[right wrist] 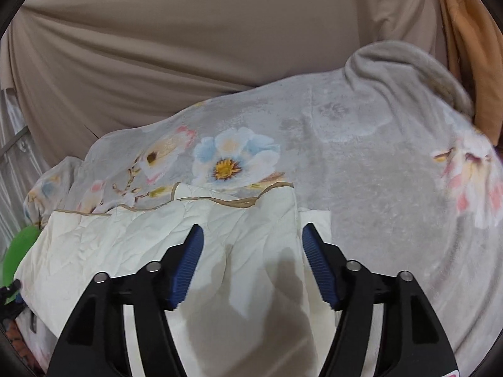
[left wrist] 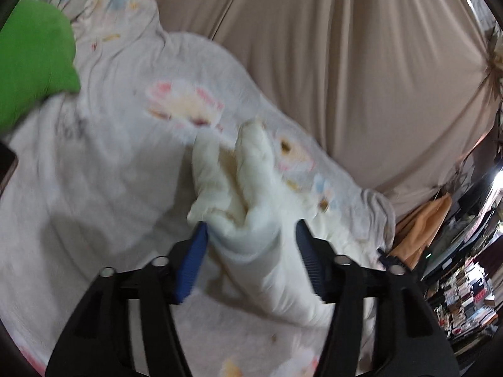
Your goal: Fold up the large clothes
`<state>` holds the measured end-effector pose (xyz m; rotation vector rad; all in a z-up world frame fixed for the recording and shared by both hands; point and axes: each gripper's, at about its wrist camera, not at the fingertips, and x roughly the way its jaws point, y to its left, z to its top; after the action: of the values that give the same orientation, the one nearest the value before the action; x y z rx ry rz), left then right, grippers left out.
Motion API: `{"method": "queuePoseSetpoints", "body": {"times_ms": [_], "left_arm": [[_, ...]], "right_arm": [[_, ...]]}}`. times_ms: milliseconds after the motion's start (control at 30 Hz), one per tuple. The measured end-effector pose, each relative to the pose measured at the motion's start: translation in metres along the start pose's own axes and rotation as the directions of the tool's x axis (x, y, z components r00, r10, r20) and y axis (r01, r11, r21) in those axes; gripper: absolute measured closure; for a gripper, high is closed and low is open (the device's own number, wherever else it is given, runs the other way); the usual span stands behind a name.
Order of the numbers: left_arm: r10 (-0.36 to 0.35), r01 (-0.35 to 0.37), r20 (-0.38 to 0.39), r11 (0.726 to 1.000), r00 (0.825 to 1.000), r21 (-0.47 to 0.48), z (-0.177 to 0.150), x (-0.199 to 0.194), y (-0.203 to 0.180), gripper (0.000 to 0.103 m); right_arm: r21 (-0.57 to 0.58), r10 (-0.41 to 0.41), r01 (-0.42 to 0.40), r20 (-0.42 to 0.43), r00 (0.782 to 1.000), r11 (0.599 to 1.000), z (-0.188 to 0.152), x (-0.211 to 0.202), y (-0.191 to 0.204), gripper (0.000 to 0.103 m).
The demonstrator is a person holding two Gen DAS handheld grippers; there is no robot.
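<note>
- Left gripper (left wrist: 251, 235), black-armed with blue ribbed pads: a bunched fold of the cream quilted cover (left wrist: 248, 188) sits between the jaws, which look wide apart; blur keeps me from telling whether they grip it.
- Right gripper (right wrist: 253, 235): jaws apart, hovering over the flat cream quilted cover (right wrist: 157, 235), nothing between them.
- In the right wrist view the cover lies at the near edge of the bed, its tan-piped edge (right wrist: 239, 202) ruffled.
- Under it, a grey floral fleece blanket (right wrist: 361, 157) spreads across the bed, bunched at the far right corner.
- A green cushion (left wrist: 34, 56) sits at the left edge.
- Beyond, a beige draped curtain (right wrist: 188, 47), an orange cloth (right wrist: 465, 47) and cluttered shelves (left wrist: 471, 295).
</note>
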<state>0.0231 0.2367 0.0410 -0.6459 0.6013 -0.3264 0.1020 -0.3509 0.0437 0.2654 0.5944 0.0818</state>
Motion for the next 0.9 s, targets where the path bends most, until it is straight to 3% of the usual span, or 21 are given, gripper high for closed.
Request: {"method": "queuePoseSetpoints", "body": {"times_ms": [100,133,167,233,300,400,433,467,500,533,567,600,633,700,800,867,900], "left_arm": [[0.034,-0.035,0.106,0.999,0.994,0.005,0.016,-0.008,-0.006,0.043],[0.031,-0.032,0.124,0.999,0.992,0.006,0.020,-0.008,-0.009,0.040],[0.030,-0.033,0.116,0.999,0.993,0.017,0.025,-0.001,-0.012,0.028],[0.058,-0.061,0.054,0.997,0.997,0.051,0.039,0.029,-0.014,0.021],[0.106,-0.103,-0.036,0.993,0.994,0.062,0.053,0.070,-0.005,0.021],[0.121,-0.119,-0.200,0.993,0.972,0.022,0.060,0.139,0.024,0.023],[0.116,-0.122,-0.243,0.993,0.963,-0.008,0.059,0.158,0.034,0.029],[0.108,-0.118,-0.272,0.993,0.956,-0.023,0.056,0.174,0.043,0.033],[0.110,-0.119,-0.273,0.993,0.956,-0.016,0.054,0.183,0.045,0.036],[0.129,-0.125,-0.259,0.992,0.957,0.029,0.053,0.188,0.040,0.046],[0.148,-0.131,-0.243,0.988,0.959,0.084,0.054,0.190,0.031,0.060],[0.156,-0.129,-0.230,0.983,0.961,0.127,0.056,0.192,0.021,0.067],[0.150,-0.114,-0.216,0.979,0.965,0.171,0.059,0.194,0.010,0.084],[0.125,-0.081,-0.202,0.974,0.971,0.212,0.066,0.202,-0.006,0.086],[0.191,-0.137,-0.166,0.948,0.968,0.289,0.068,0.227,-0.017,0.086],[0.234,-0.177,-0.172,0.940,0.957,0.293,0.064,0.251,-0.009,0.083],[0.236,-0.184,-0.174,0.945,0.956,0.270,0.065,0.256,-0.004,0.083]], "right_arm": [[0.049,-0.001,0.004,-0.057,0.998,0.999,0.012,0.030,-0.013,0.034],[0.060,-0.001,0.005,-0.072,0.997,0.998,0.013,0.036,-0.016,0.034],[0.074,0.015,-0.007,-0.102,0.995,0.997,0.014,0.047,-0.019,0.033],[0.090,0.034,-0.019,-0.167,0.985,0.996,0.013,0.067,-0.021,0.033],[0.076,0.017,-0.001,-0.210,0.978,0.997,0.011,0.083,-0.018,0.029],[0.045,-0.002,0.012,-0.220,0.975,0.999,0.010,0.094,-0.015,0.024],[0.053,0.000,0.012,-0.228,0.974,0.999,0.009,0.097,-0.015,0.023],[0.041,-0.001,0.011,-0.236,0.972,0.999,0.007,0.100,-0.013,0.029],[0.015,-0.010,0.014,-0.233,0.973,1.000,0.006,0.100,-0.008,0.047],[-0.006,-0.014,0.013,-0.223,0.975,1.000,0.006,0.098,-0.004,0.059],[-0.003,0.000,-0.001,-0.209,0.978,1.000,0.007,0.093,-0.001,0.086],[0.001,0.000,0.000,-0.187,0.982,1.000,0.009,0.087,0.000,0.092],[0.009,0.013,-0.012,-0.143,0.990,1.000,0.012,0.076,0.000,0.093],[0.027,0.038,-0.037,-0.038,0.999,0.999,0.020,0.047,-0.001,0.096],[-0.014,-0.002,0.003,0.055,0.999,1.000,0.029,0.028,-0.001,0.097],[-0.029,-0.078,0.077,-0.034,0.996,0.997,0.024,0.062,-0.012,0.097],[-0.024,-0.100,0.097,-0.141,0.985,0.995,0.012,0.094,-0.023,0.093]]}}
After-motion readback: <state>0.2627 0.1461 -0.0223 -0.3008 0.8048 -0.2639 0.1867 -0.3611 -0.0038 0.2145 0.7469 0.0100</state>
